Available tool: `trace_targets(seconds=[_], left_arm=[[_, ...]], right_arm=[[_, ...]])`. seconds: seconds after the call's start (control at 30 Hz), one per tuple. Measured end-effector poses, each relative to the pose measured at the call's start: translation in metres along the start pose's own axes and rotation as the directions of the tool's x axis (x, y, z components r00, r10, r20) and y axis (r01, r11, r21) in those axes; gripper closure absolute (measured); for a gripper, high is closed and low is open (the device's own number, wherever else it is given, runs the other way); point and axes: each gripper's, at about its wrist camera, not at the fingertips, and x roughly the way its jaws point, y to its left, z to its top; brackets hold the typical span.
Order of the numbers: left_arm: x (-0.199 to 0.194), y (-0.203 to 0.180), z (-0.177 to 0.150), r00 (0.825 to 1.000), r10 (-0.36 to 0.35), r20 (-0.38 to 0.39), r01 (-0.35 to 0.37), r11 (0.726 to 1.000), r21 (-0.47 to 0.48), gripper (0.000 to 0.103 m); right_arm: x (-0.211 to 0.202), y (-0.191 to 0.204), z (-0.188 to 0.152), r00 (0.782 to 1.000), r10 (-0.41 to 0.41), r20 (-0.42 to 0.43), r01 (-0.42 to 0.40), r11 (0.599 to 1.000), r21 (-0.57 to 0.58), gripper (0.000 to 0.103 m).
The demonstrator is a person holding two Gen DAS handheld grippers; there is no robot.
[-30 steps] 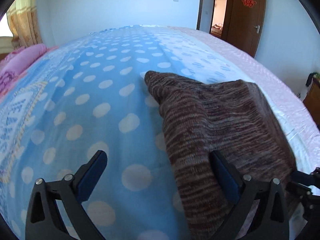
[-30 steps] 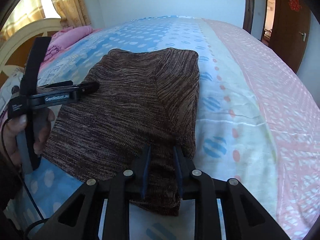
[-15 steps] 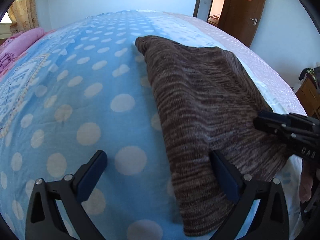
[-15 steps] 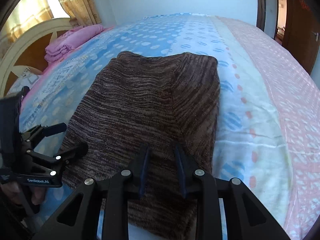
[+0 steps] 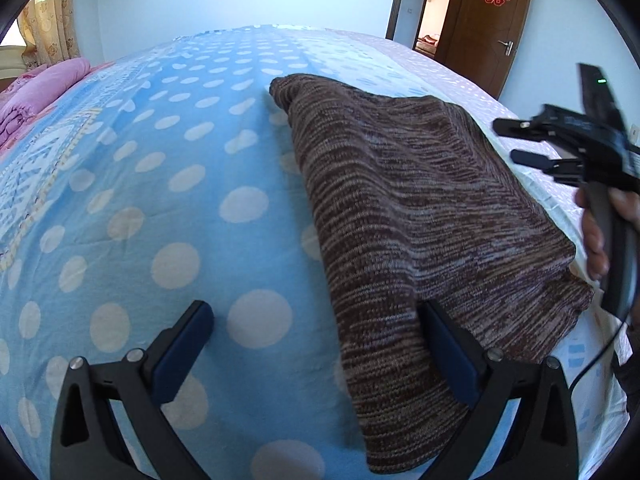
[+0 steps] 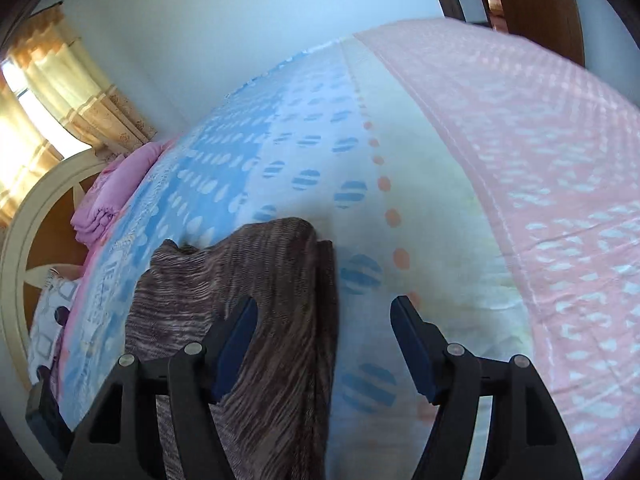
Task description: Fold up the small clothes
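A folded brown striped knit garment (image 5: pixel 420 216) lies flat on the bed; it also shows in the right wrist view (image 6: pixel 256 312). My left gripper (image 5: pixel 316 344) is open wide at the garment's near left edge, its right finger (image 5: pixel 448 352) over the cloth, its left finger over the sheet. My right gripper (image 6: pixel 324 340) is open and empty, raised and tilted above the garment's right edge. It shows in the left wrist view (image 5: pixel 532 144) at the far right, held in a hand.
The bed sheet (image 5: pixel 168 184) is blue with white dots on the left and turns white and pink (image 6: pixel 540 184) to the right. Folded pink bedding (image 5: pixel 40 92) lies at the far left. A brown door (image 5: pixel 484 20) stands behind the bed.
My right gripper has opened, let go of the garment's near edge, and lifted and tilted up over its right side. My left gripper stays open at the left edge.
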Motion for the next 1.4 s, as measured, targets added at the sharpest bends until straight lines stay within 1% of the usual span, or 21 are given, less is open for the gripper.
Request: trace_targets(seconds=[0.07, 0.13, 0.2, 0.27, 0.33, 0.5, 0.6, 0.67, 0.77, 0.87, 1.03, 1.1, 1.27, 1.3, 1.37, 1.4], left_arm=[[0.0, 0.0, 0.0, 1.0, 0.002, 0.001, -0.002, 1.0, 0.0, 0.0], [0.0, -0.001, 0.0, 1.0, 0.0, 0.002, 0.0, 1.0, -0.002, 0.0], [0.0, -0.001, 0.0, 1.0, -0.006, 0.003, 0.006, 1.0, -0.005, 0.0], [0.002, -0.001, 0.002, 1.0, -0.008, 0.002, 0.008, 1.0, -0.005, 0.0], [0.003, -0.002, 0.003, 1.0, -0.014, 0.003, 0.014, 1.0, -0.004, 0.0], [0.006, -0.002, 0.006, 0.999, -0.037, 0.001, 0.037, 0.999, -0.007, 0.0], [0.007, -0.003, 0.007, 0.999, -0.052, 0.003, 0.052, 0.999, -0.008, 0.0], [0.008, -0.005, 0.008, 0.998, -0.059, 0.002, 0.059, 0.998, -0.004, 0.0], [0.008, -0.008, 0.008, 0.998, -0.07, 0.004, 0.07, 0.998, 0.005, 0.0], [0.005, -0.008, 0.006, 0.995, -0.095, 0.016, 0.095, 0.995, 0.017, 0.007], [0.003, -0.01, 0.005, 0.993, -0.117, 0.025, 0.117, 0.993, 0.031, 0.017], [0.003, -0.013, 0.005, 0.992, -0.126, 0.025, 0.125, 0.991, 0.044, 0.02], [0.002, -0.017, 0.006, 0.99, -0.136, 0.025, 0.134, 0.989, 0.058, 0.027], [0.003, -0.018, 0.007, 0.991, -0.134, 0.025, 0.133, 0.989, 0.062, 0.028], [0.001, -0.021, 0.006, 0.99, -0.14, 0.026, 0.138, 0.988, 0.069, 0.034], [0.0, -0.024, 0.006, 0.989, -0.147, 0.027, 0.144, 0.987, 0.076, 0.04]], right_arm=[[0.004, -0.005, 0.002, 1.0, 0.016, -0.018, -0.016, 1.0, 0.009, 0.034], [0.01, -0.004, 0.005, 0.999, 0.032, -0.008, -0.032, 0.999, 0.008, 0.035], [0.019, -0.001, 0.008, 0.999, 0.04, -0.006, -0.04, 0.999, 0.002, 0.038], [0.024, 0.0, 0.011, 0.999, 0.051, -0.01, -0.051, 0.999, 0.001, 0.045], [0.029, 0.001, 0.014, 0.998, 0.068, -0.015, -0.068, 0.998, -0.002, 0.047], [0.039, 0.001, 0.018, 0.994, 0.107, -0.025, -0.108, 0.994, -0.007, 0.051], [0.04, -0.005, 0.018, 0.986, 0.162, -0.031, -0.161, 0.987, 0.019, 0.059], [0.042, -0.007, 0.017, 0.975, 0.216, -0.048, -0.214, 0.976, 0.036, 0.075], [0.044, -0.004, 0.017, 0.979, 0.2, -0.044, -0.199, 0.98, 0.024, 0.075], [0.047, -0.001, 0.017, 0.982, 0.187, -0.036, -0.186, 0.982, 0.019, 0.075], [0.051, -0.003, 0.018, 0.978, 0.202, -0.045, -0.201, 0.979, 0.031, 0.075], [0.054, -0.004, 0.02, 0.975, 0.214, -0.055, -0.212, 0.976, 0.039, 0.075], [0.057, 0.0, 0.021, 0.977, 0.202, -0.061, -0.201, 0.979, 0.031, 0.075], [0.056, 0.0, 0.02, 0.977, 0.205, -0.059, -0.204, 0.978, 0.032, 0.076], [0.055, 0.001, 0.019, 0.976, 0.212, -0.052, -0.211, 0.977, 0.025, 0.082], [0.053, 0.003, 0.019, 0.978, 0.205, -0.043, -0.205, 0.979, 0.013, 0.083]])
